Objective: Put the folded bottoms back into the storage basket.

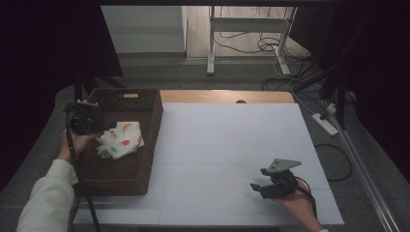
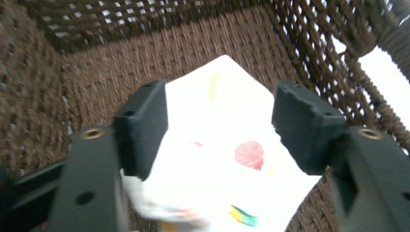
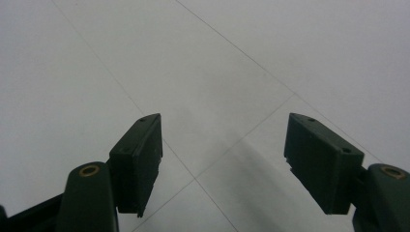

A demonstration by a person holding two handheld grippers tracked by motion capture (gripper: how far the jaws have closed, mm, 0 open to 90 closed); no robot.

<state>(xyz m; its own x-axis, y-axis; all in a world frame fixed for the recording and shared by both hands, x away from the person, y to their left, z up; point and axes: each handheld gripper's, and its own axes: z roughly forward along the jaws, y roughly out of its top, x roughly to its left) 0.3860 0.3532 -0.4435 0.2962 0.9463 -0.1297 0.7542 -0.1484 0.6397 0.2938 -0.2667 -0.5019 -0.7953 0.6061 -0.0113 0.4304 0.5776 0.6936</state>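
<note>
A person at a table covered by a white sheet (image 1: 227,145) holds a gripper in each hand. The left gripper (image 1: 99,126) hangs over a brown wicker basket (image 1: 145,145) at the table's left edge, its jaws parted around a white cloth (image 1: 121,140) printed with red, yellow and green shapes. In the left gripper view, the cloth (image 2: 227,159) lies on the basket (image 2: 72,87) floor between the two black jaws; the left one looks to be touching the cloth's edge, though blur makes that hard to confirm, and the right one stands clear of it. The right gripper (image 1: 259,187) rests low near the sheet's front right, well apart from the basket. Its jaws stand wide open over bare white sheet (image 3: 217,72), with nothing between them.
</note>
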